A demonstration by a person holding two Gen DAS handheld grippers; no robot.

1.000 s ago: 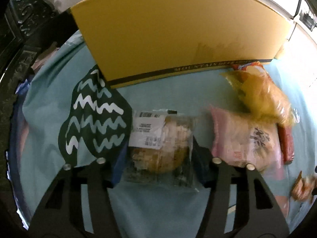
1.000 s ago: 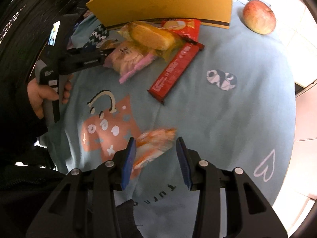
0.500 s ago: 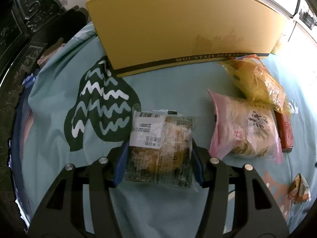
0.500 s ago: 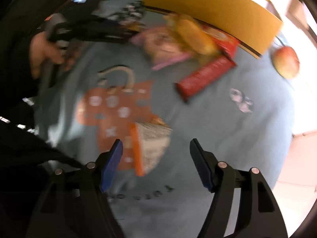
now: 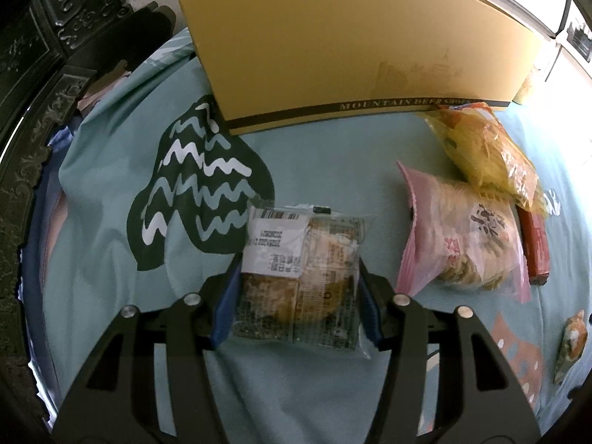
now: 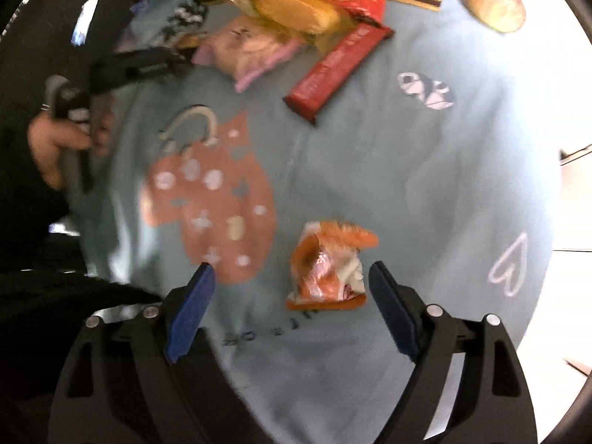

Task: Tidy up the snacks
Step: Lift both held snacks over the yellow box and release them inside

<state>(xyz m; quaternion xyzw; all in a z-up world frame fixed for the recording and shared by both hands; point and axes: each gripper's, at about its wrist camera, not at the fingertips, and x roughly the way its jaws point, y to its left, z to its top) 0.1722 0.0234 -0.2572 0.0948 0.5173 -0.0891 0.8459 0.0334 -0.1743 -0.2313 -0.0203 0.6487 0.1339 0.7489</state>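
Now, my left gripper [image 5: 296, 296]: pads pinching the clear plastic pastry packet with a white label [image 5: 300, 277].
My right gripper [image 6: 290, 305]: jaws opening, untouching around the small orange crinkled snack packet [image 6: 327, 266] on the teal printed cloth [image 6: 407, 185].
Twelve o'clock: yellow cardboard box [image 5: 351, 48].

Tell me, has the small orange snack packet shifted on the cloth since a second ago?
Yes. The orange snack packet lay against the orange dotted print; now it rests clear of it, toward the white heart outline, loose between the right gripper's opening jaws.
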